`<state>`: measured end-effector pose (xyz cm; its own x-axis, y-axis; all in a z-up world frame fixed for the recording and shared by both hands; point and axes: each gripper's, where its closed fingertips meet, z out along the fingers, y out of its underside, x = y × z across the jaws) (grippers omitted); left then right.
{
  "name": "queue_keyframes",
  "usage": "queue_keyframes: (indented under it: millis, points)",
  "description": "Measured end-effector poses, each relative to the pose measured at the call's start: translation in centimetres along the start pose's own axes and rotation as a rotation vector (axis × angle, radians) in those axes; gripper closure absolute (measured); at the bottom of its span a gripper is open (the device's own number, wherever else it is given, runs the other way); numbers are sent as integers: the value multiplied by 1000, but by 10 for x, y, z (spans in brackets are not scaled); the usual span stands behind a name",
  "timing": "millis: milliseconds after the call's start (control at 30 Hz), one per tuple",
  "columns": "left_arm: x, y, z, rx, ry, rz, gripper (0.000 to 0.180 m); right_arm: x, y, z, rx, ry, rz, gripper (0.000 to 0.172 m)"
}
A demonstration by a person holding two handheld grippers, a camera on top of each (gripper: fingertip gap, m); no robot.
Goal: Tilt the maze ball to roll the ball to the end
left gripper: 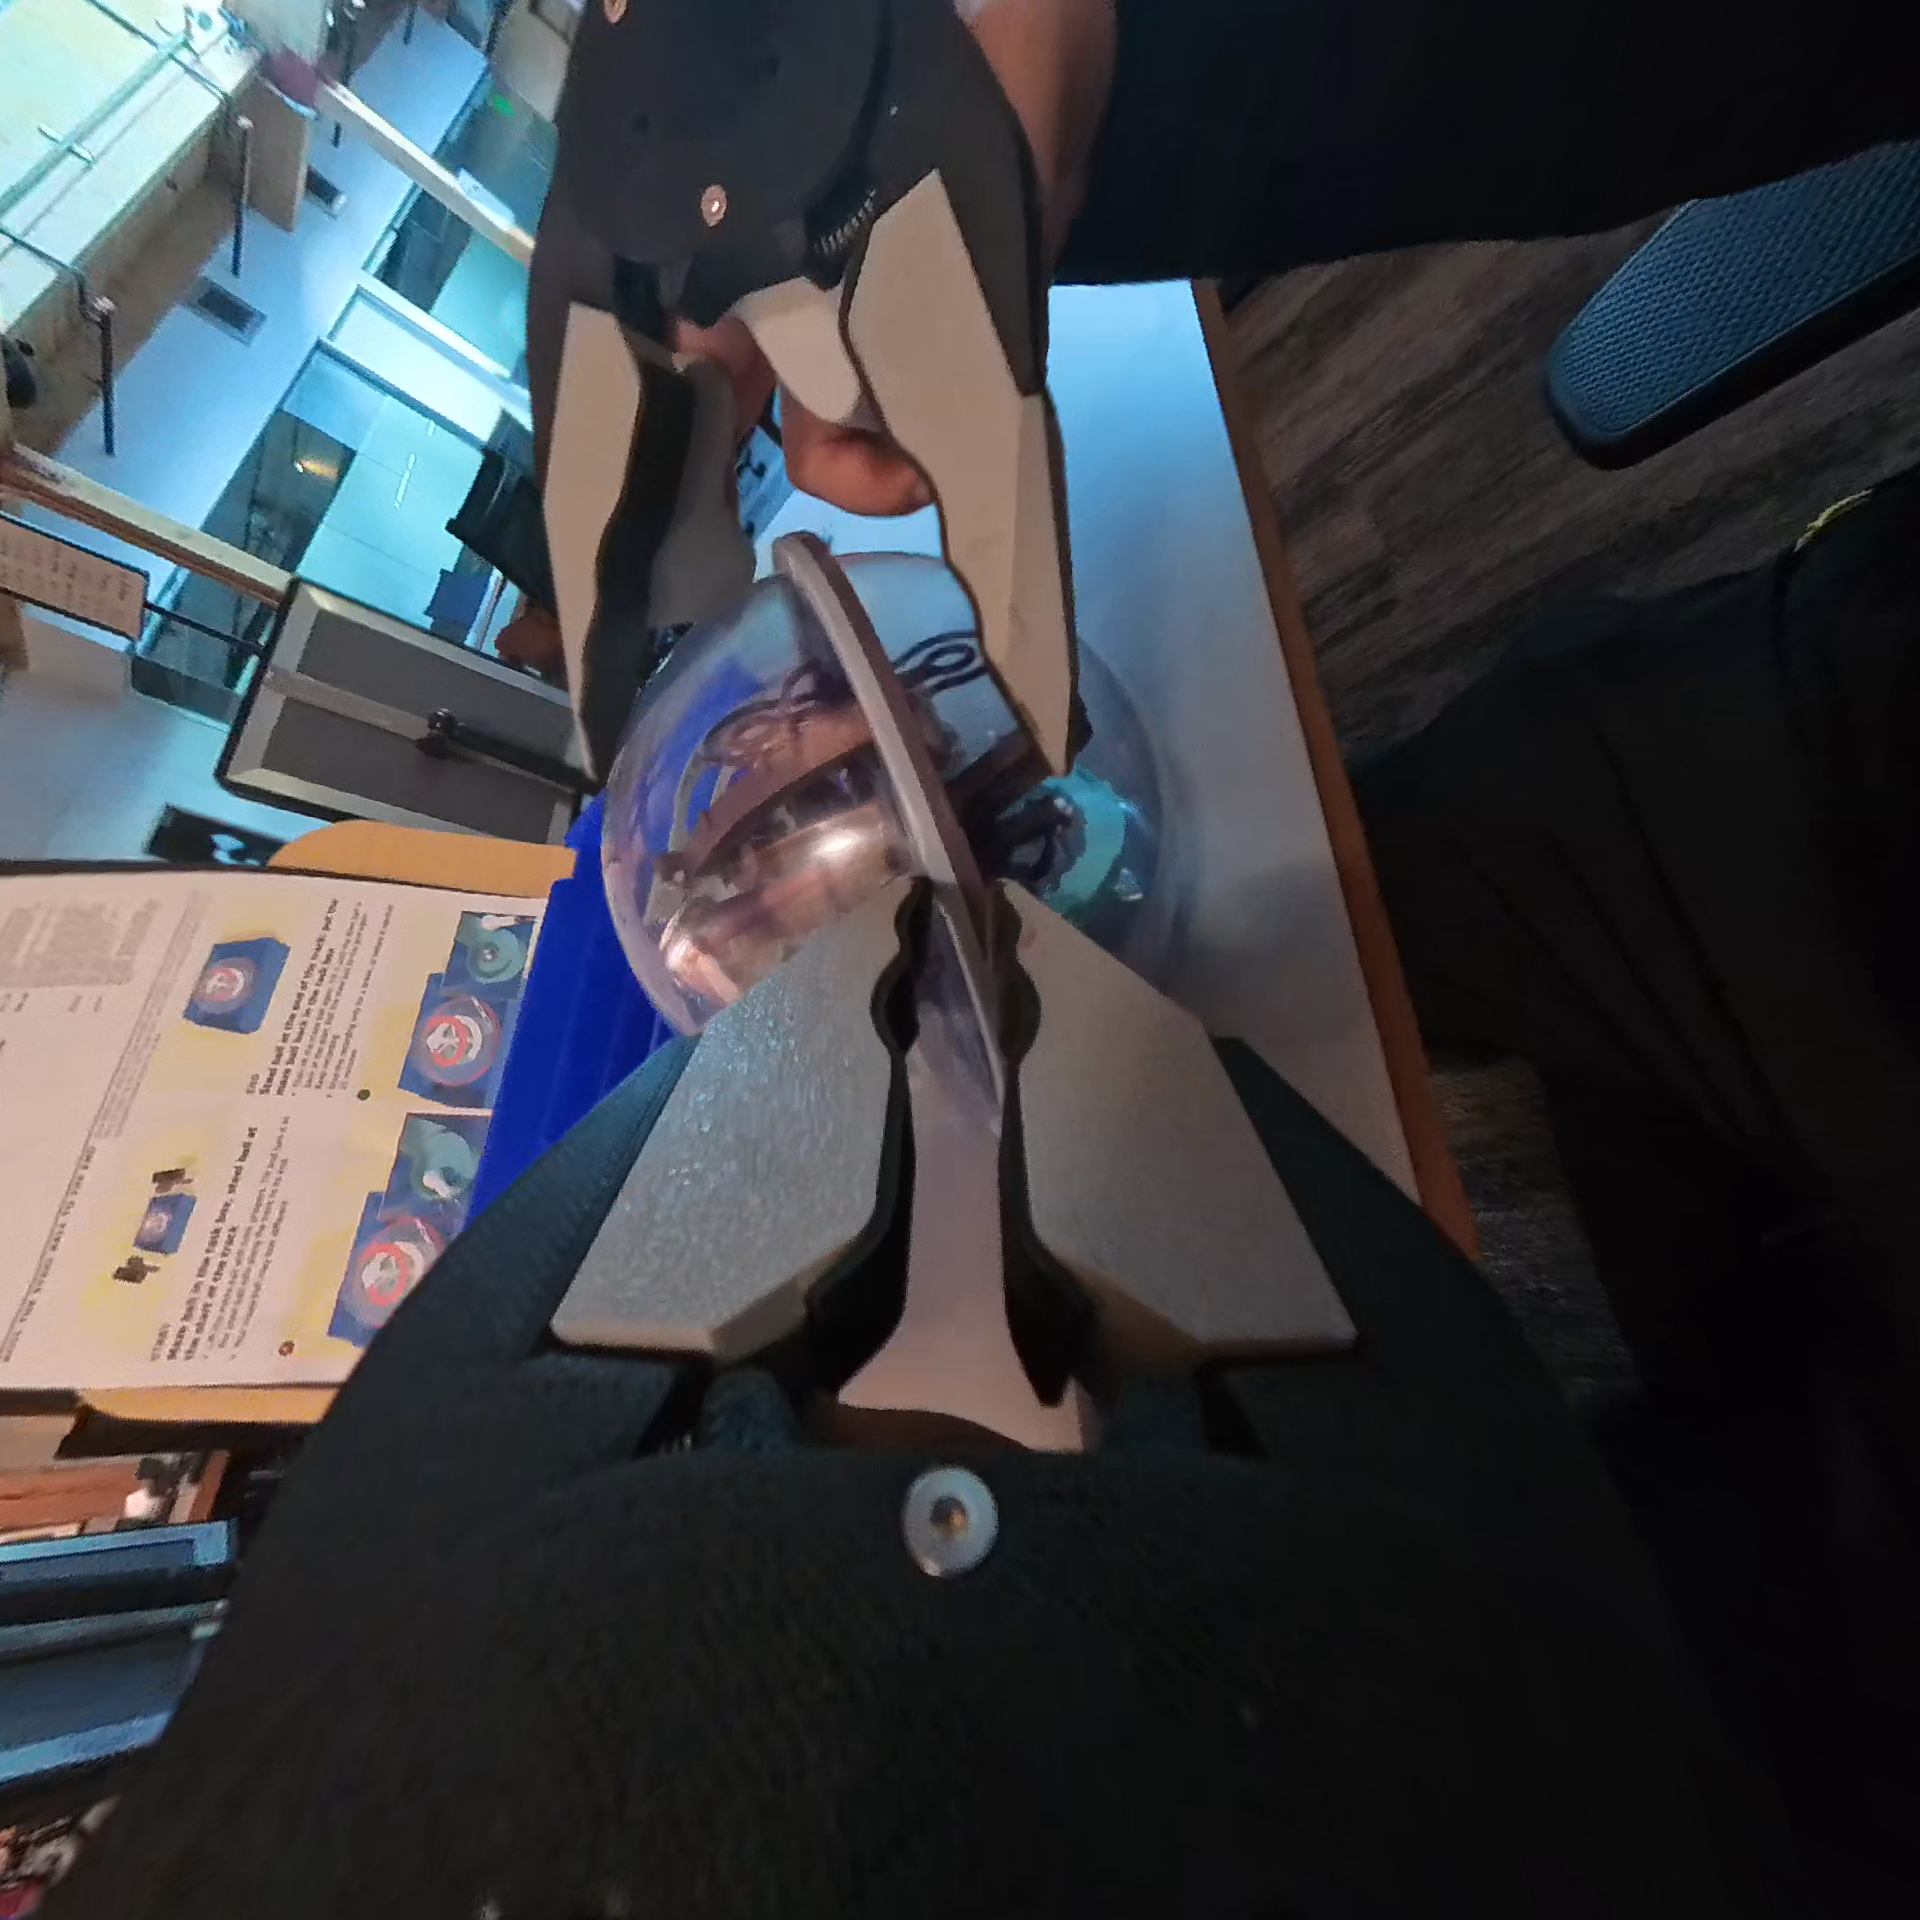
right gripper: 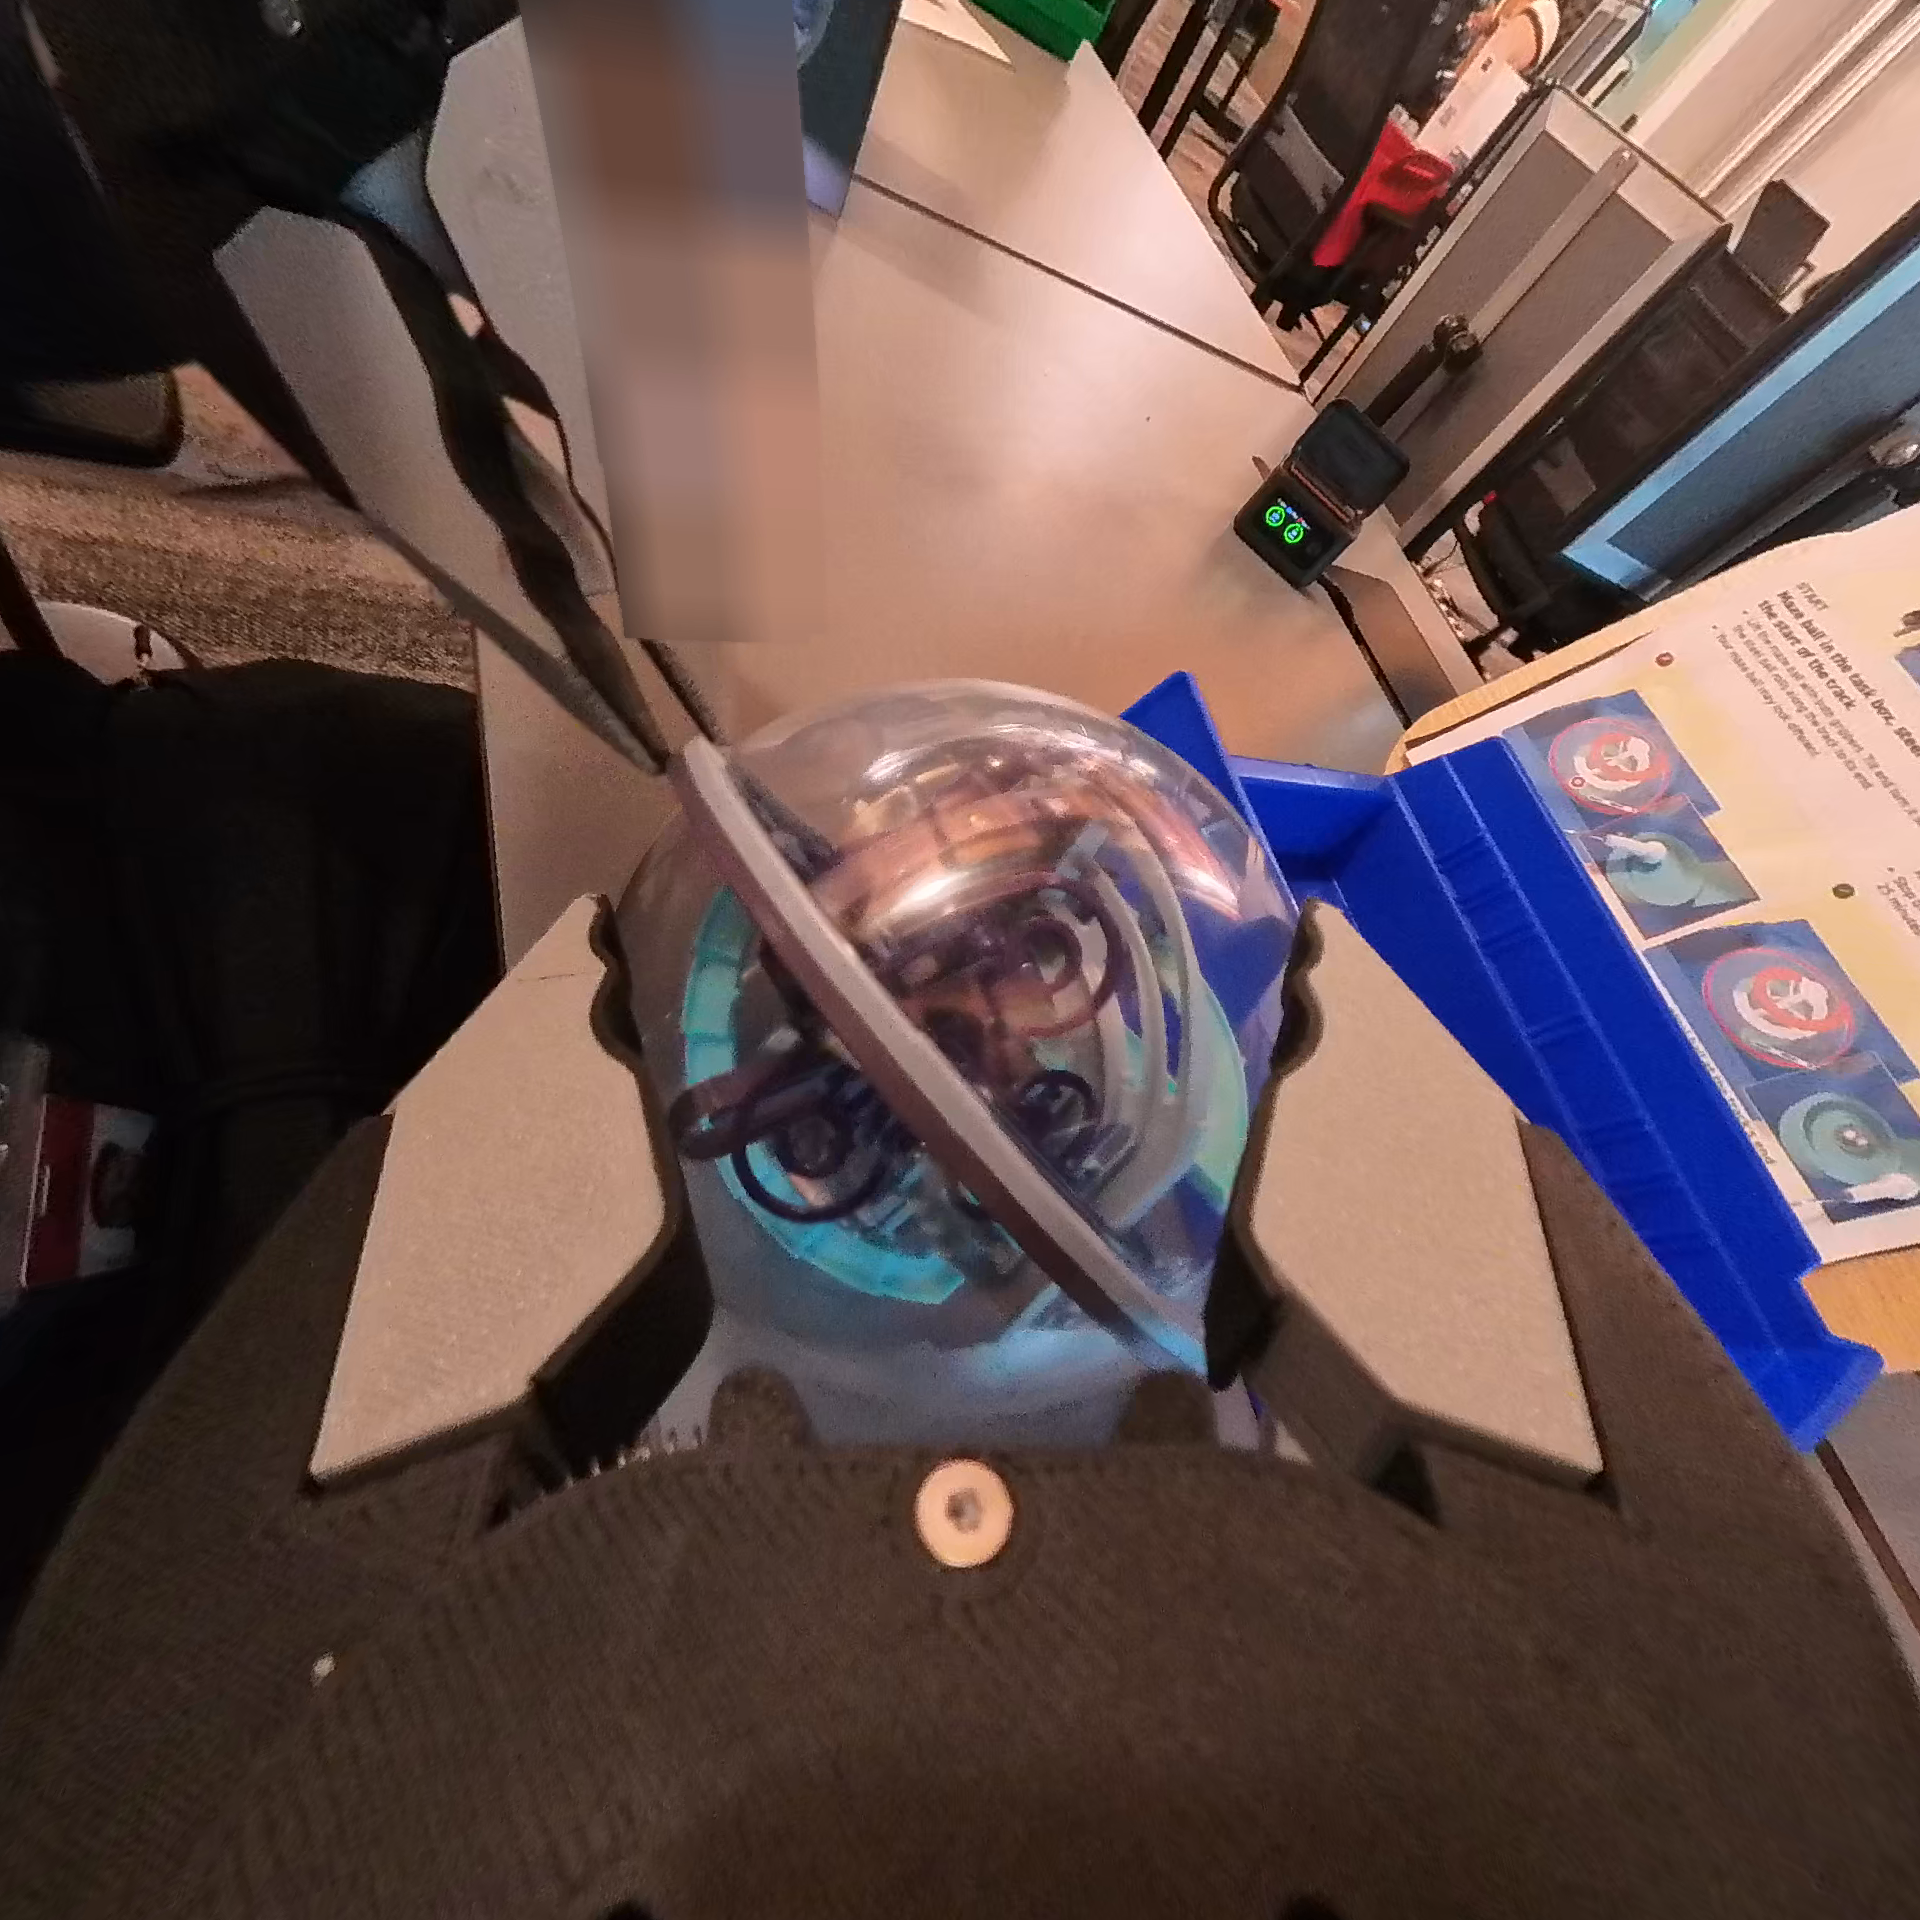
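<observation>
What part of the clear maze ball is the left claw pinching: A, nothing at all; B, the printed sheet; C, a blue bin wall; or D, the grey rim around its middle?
D: in the left wrist view the left claw closes on the thin grey rim of the maze ball.

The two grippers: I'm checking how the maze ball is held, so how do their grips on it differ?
The left gripper has its fingers nearly together, pinching the thin grey rim of the maze ball. The right gripper has its fingers spread wide, pressing opposite sides of the clear sphere itself. The left reaches the rim at its edge; the right straddles the whole ball. Both hold the same ball, above the white table.
</observation>
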<state>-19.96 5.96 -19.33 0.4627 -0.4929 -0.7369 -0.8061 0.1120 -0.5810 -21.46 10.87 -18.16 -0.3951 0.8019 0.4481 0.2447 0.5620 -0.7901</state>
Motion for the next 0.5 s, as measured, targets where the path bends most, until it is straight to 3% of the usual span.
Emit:
queue_keyframes:
  millis: [33, 233, 500]
  points:
    - [-2, 3, -1, 1, 1, -10, 173, 1, 0, -1, 3, -1, 3, 51]
    - [-11, 18, -9, 58, 36, -119, 174, 5, -1, -12, 58, -11, 19, 62]
    - [-23, 37, -15, 98, 41, -216, 174, 16, 25, -26, 54, -29, 97, 59]
